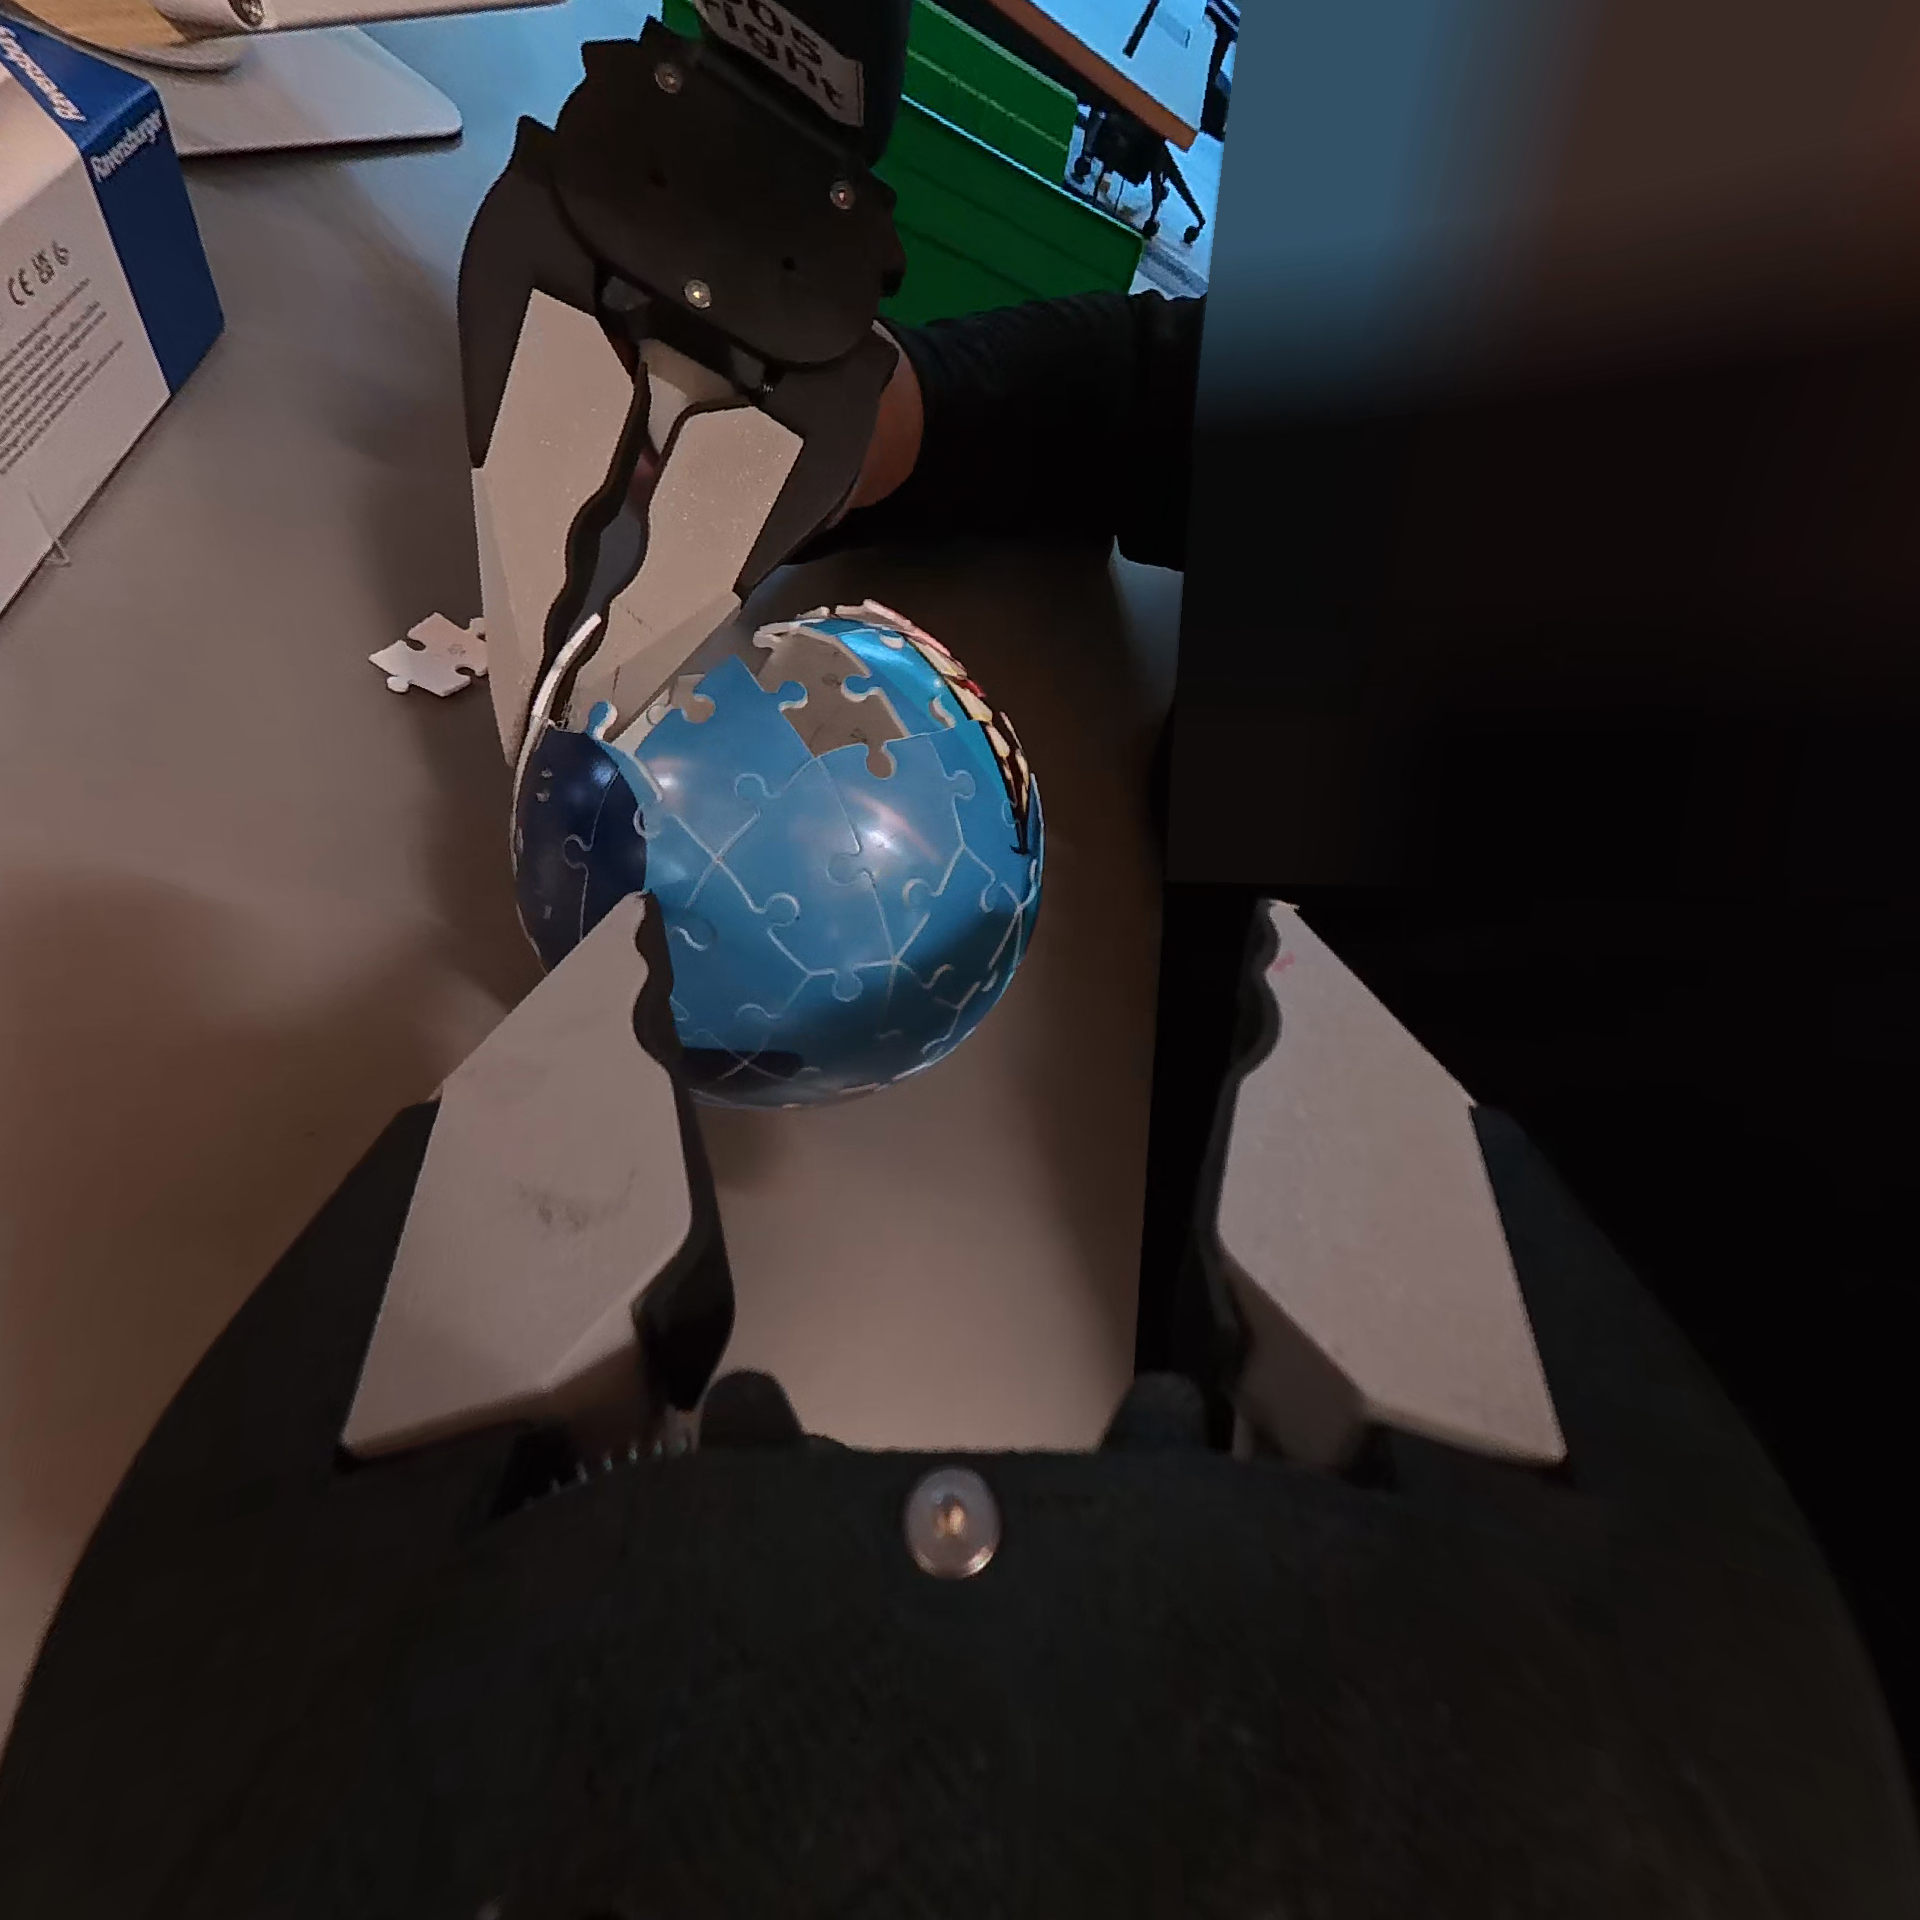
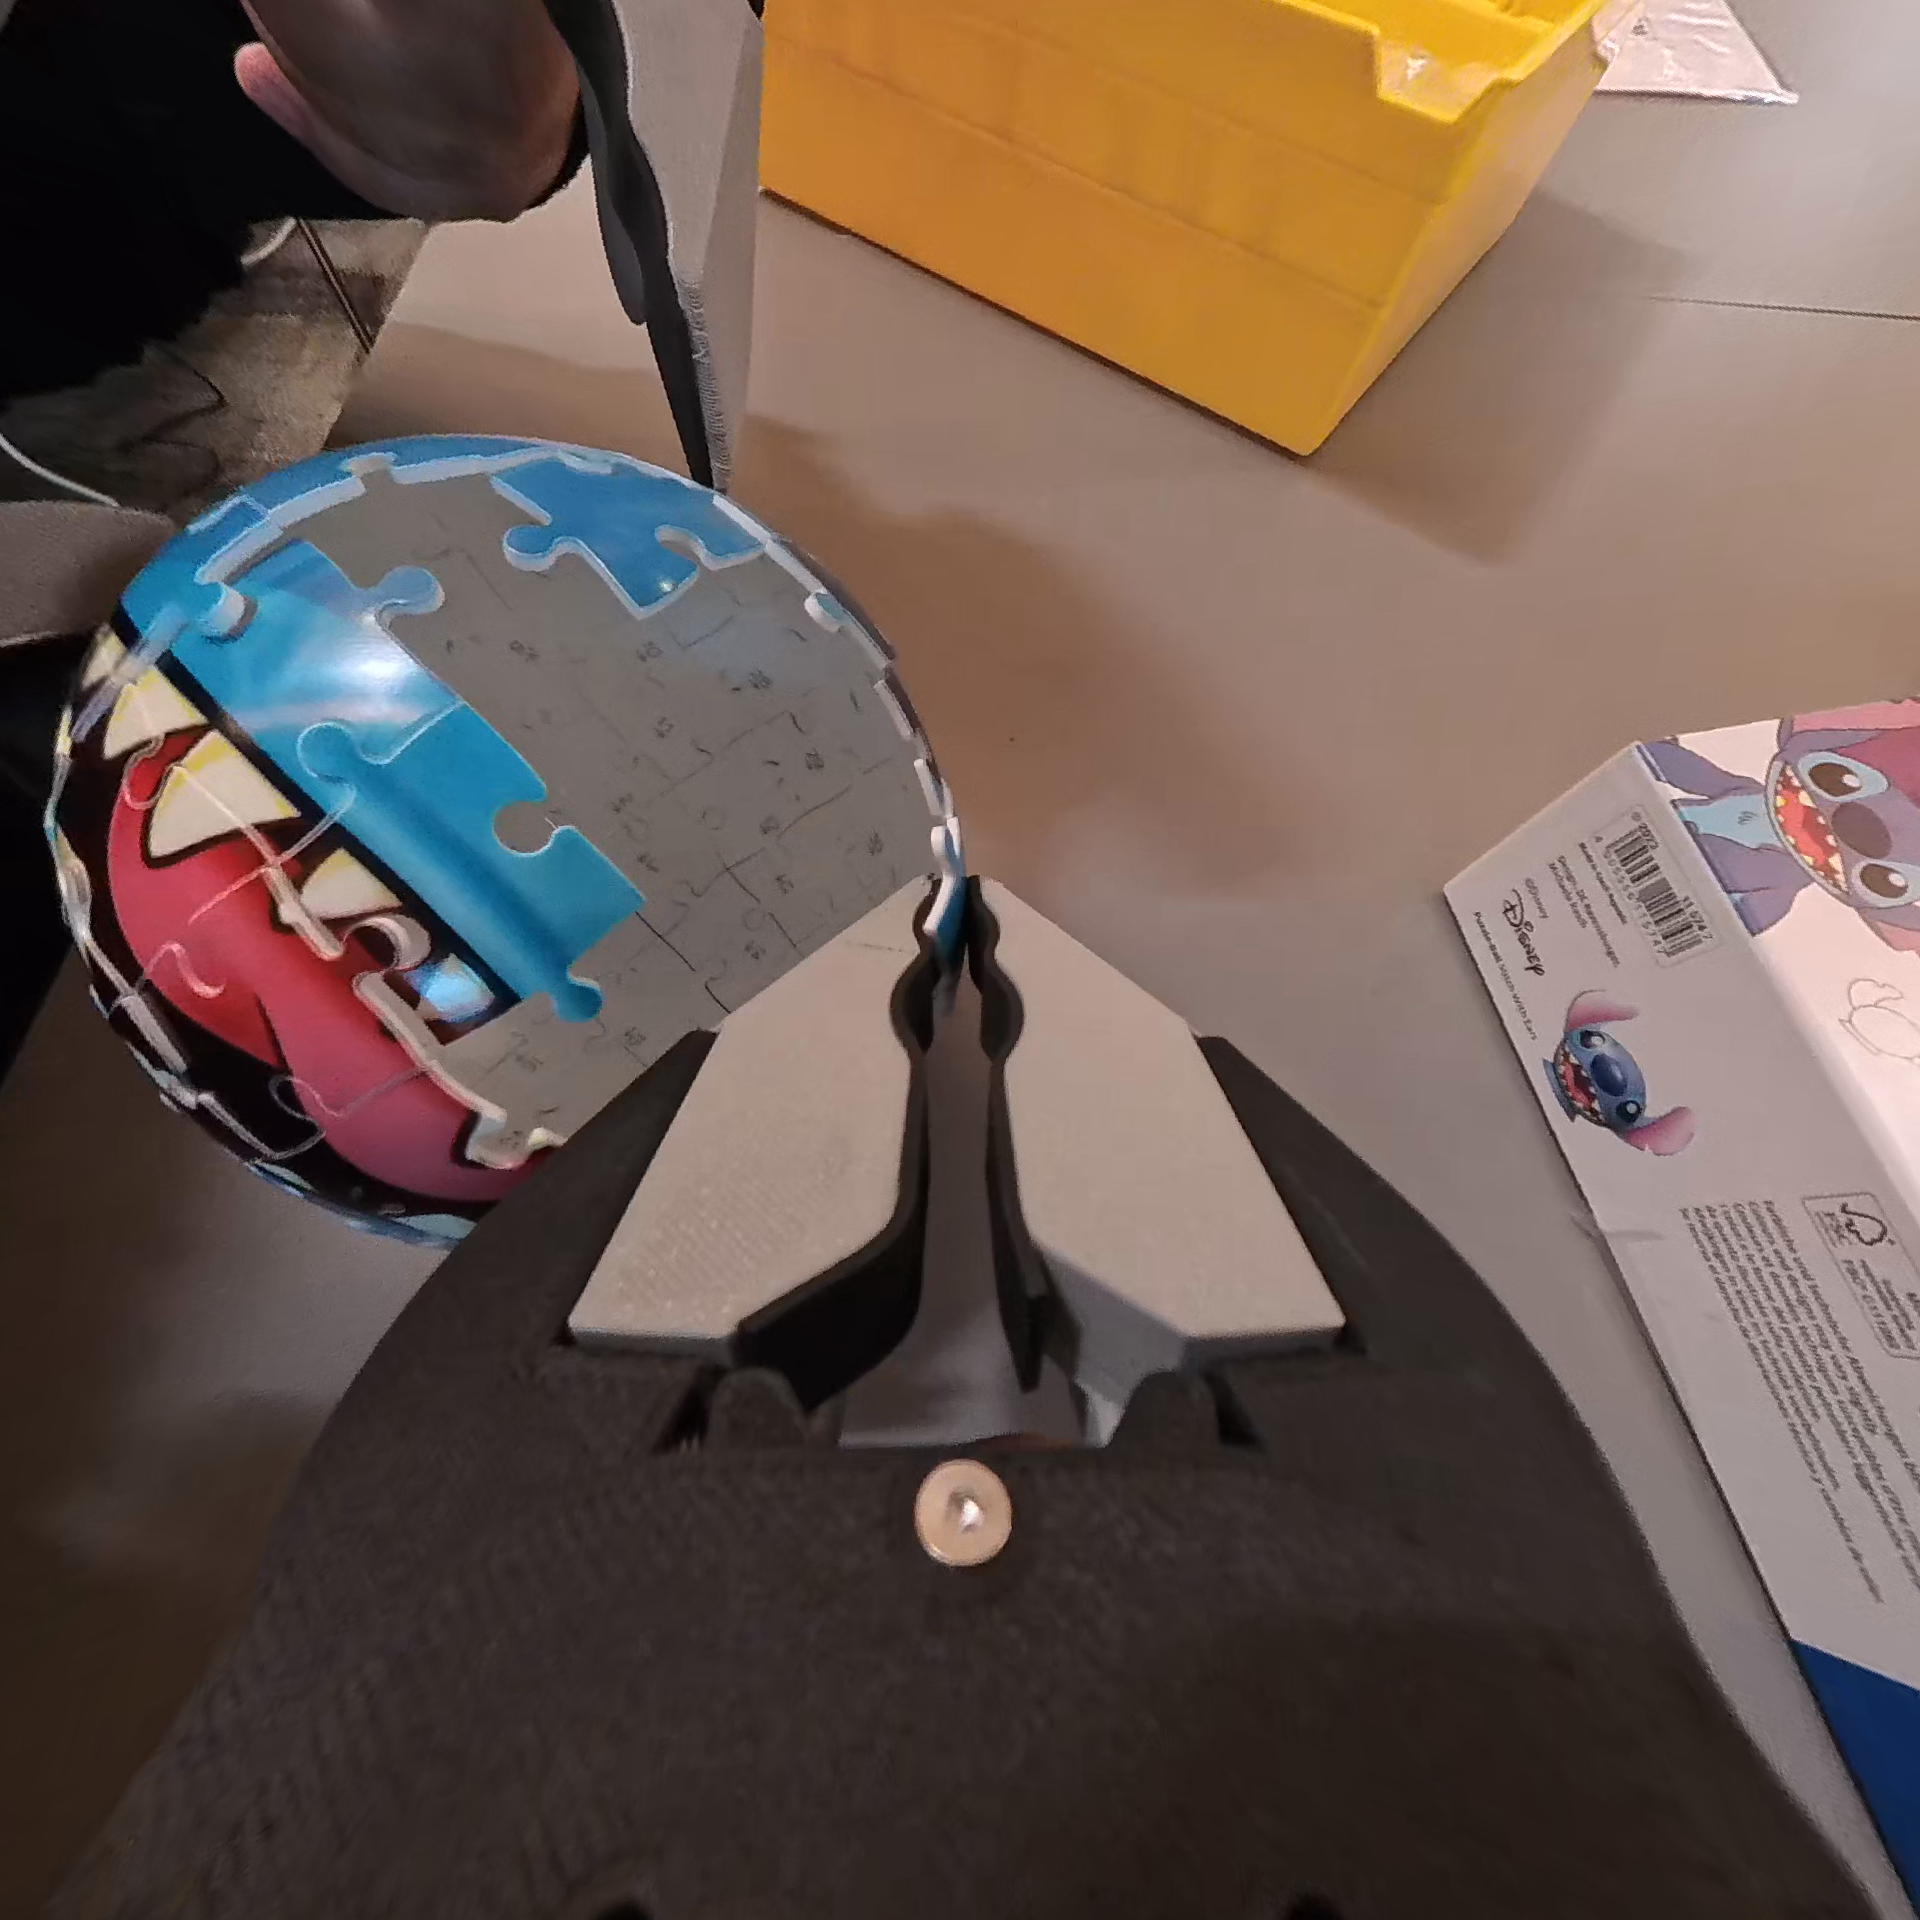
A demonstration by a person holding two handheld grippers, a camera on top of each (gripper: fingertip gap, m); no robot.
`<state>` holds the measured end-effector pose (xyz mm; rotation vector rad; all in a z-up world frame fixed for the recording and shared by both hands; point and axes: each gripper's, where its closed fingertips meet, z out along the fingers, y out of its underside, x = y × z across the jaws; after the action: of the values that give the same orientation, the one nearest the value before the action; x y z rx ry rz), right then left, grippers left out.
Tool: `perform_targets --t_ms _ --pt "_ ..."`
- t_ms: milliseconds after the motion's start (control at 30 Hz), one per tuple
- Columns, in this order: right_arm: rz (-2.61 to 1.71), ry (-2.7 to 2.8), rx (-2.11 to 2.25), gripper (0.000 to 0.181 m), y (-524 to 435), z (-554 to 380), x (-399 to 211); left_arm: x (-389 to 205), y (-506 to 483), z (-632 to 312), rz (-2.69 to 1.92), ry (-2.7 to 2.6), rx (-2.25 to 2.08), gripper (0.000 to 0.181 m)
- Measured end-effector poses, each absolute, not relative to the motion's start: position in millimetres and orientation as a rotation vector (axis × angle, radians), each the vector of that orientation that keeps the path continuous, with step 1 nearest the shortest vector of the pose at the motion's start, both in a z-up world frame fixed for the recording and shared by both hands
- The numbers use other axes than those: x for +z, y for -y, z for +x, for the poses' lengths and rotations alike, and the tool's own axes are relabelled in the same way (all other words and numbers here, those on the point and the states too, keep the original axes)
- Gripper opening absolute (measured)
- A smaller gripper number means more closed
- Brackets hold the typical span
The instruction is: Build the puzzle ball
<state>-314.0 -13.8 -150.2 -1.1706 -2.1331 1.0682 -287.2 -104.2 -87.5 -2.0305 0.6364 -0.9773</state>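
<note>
The puzzle ball point(image 1: 831, 883) is a partly built blue sphere with a gap that shows its grey inside; it rests on the table near the edge. In the right wrist view the ball point(image 2: 416, 769) shows a red mouth with teeth. My right gripper point(image 2: 954, 920) is shut on a puzzle piece point(image 2: 948, 894) at the rim of the gap; in the left wrist view it point(image 1: 582, 686) comes down from above onto the ball's top left. My left gripper point(image 1: 951, 925) is open, its left finger point(image 1: 582, 1143) against the ball's near left side. That finger point(image 2: 696, 270) also shows in the right wrist view.
A loose white puzzle piece point(image 1: 431, 655) lies on the grey table point(image 1: 260, 831) behind the ball. The puzzle box point(image 1: 83, 312) stands at the left, also seen in the right wrist view point(image 2: 1714, 1195). A yellow bin point(image 2: 1143, 208) stands beyond. The table edge point(image 1: 1153, 1039) runs just right of the ball.
</note>
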Motion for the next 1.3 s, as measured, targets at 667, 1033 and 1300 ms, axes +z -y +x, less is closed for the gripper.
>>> perform_targets --t_ms 667,1033,1300 --pt "-1.062 2.148 1.026 0.014 16.2 -310.3 -145.9 -87.2 106.9 -288.5 -2.05 -0.601 -0.99 0.103" --pt "-1.188 2.027 1.357 0.024 -17.4 -295.1 -98.3 -84.7 123.8 -310.0 -2.028 -0.425 -0.967 0.102" --pt "-1.226 1.994 1.571 0.026 -18.3 -283.5 -85.8 -85.7 147.8 -302.5 -1.985 -0.28 -0.954 0.102"
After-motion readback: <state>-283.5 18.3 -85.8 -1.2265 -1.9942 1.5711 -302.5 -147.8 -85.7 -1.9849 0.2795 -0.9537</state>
